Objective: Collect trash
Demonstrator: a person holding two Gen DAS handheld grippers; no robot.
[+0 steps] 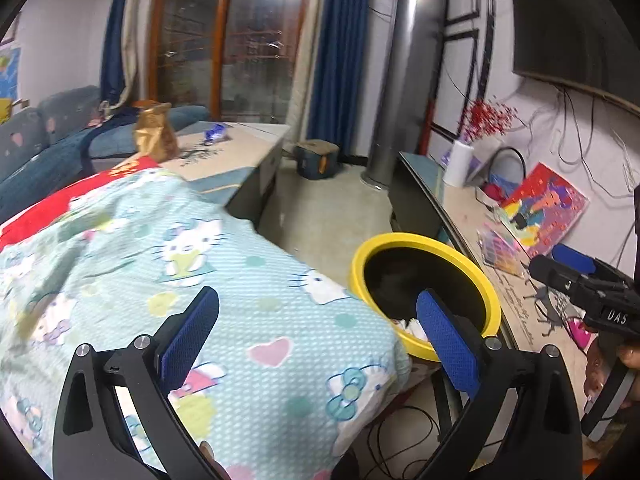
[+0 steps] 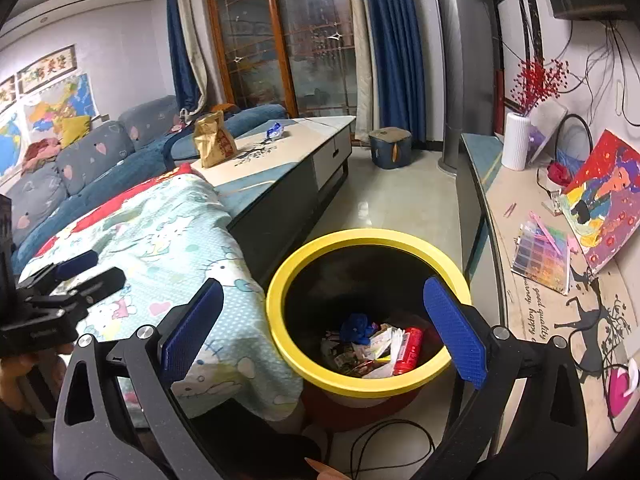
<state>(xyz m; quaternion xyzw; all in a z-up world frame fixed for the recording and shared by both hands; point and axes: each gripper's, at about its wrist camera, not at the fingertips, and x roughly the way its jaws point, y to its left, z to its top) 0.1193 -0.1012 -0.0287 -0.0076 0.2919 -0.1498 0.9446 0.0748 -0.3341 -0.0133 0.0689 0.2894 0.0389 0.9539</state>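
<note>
A yellow-rimmed bin (image 2: 368,236) stands on the floor between a blanket-covered surface and the TV console. Inside lie a red can (image 2: 408,346), a crumpled blue wrapper (image 2: 356,326) and paper scraps. My right gripper (image 2: 324,330) hangs open above the bin's mouth, with nothing between its blue pads. My left gripper (image 1: 320,340) is open and empty over the blanket's corner, with the bin (image 1: 424,240) to its right. On the coffee table further back stand a brown paper bag (image 2: 214,140) and a small blue wrapper (image 2: 275,131).
A Hello Kitty blanket (image 1: 240,280) drapes the surface at left. The coffee table (image 2: 288,160) and the sofa (image 2: 100,160) lie beyond it. The console (image 2: 532,280) on the right carries a painting, a colour chart and a white vase (image 2: 516,144). A black cable (image 2: 392,440) loops on the floor.
</note>
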